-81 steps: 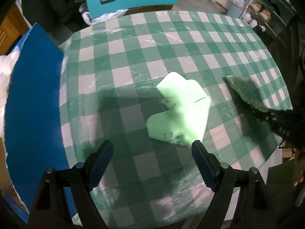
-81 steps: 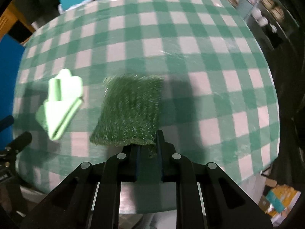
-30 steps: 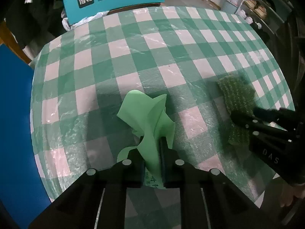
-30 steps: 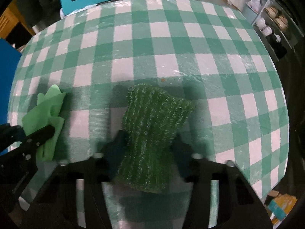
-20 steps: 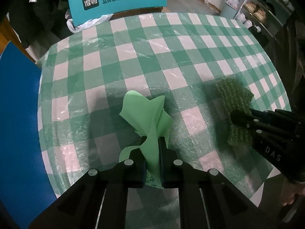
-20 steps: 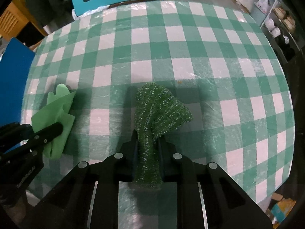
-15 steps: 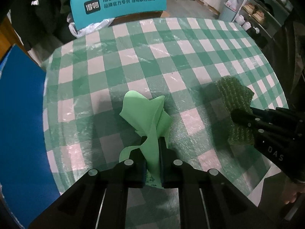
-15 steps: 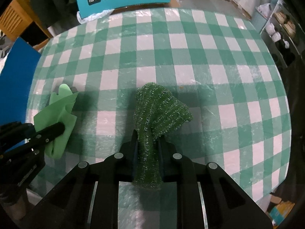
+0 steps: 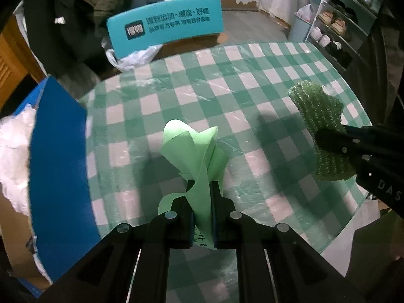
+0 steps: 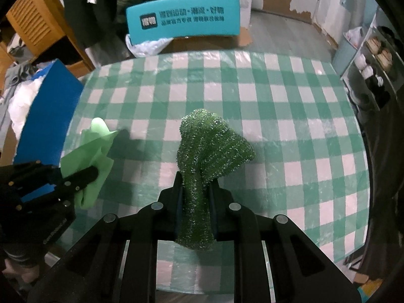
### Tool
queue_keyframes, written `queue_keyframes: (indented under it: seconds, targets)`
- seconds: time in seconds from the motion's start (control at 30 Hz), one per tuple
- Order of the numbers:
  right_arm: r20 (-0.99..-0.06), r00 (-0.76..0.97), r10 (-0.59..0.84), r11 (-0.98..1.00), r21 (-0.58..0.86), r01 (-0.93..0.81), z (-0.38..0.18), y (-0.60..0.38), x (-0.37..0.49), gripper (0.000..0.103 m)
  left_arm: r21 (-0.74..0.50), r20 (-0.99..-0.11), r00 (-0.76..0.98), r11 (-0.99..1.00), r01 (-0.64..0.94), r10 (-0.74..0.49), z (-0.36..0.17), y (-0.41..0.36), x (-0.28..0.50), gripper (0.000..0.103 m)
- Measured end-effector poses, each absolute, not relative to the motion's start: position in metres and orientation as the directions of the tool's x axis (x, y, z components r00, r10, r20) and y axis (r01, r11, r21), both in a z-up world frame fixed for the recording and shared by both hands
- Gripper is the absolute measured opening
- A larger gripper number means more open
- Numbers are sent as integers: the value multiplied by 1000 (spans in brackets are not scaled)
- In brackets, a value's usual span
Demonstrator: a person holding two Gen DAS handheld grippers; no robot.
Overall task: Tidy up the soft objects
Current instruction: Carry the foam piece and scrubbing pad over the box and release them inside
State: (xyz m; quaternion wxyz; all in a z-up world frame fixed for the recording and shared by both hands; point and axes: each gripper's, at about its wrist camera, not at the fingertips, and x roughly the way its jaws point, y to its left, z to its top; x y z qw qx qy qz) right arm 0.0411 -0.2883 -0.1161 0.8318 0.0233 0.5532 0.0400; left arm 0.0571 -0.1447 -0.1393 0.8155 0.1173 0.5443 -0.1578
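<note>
While the left tool (image 9: 200,189) is clamped tight on a pale green cloth (image 9: 199,151), the right tool (image 10: 195,181) is clamped just as tight on a dark green scrubber (image 10: 209,146). Both soft things hang clear of the checked tabletop (image 10: 290,131), pinched at their middles so that crumpled ends stick out past the fingertips and loose ends droop behind them. Seen from the right wrist, the cloth is at the left, above the tabletop's left edge, well apart from the scrubber over the middle. Seen from the left wrist, the scrubber sits at the right, near the tabletop's right edge. A blue box (image 9: 60,156) with white stuffing (image 9: 15,151) in it stands just beside the tabletop on the left. A teal chair back (image 10: 183,22) with printed characters shows beyond the far edge, and a shoe rack (image 9: 338,27) is at the far right.
</note>
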Motion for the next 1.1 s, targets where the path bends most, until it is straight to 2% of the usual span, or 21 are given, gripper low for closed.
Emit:
queue_keyframes:
  seconds: [0.57, 1.1]
  targets:
    - [-878, 454, 151, 985, 94, -145, -75, -240, 42, 16, 20, -878, 459, 949, 316, -134, -87, -93, 47, 10]
    - [-854, 469, 224, 959, 107, -264, -51, -181, 45, 16, 7, -852, 508, 967, 255, -128, -60, -40, 31, 10]
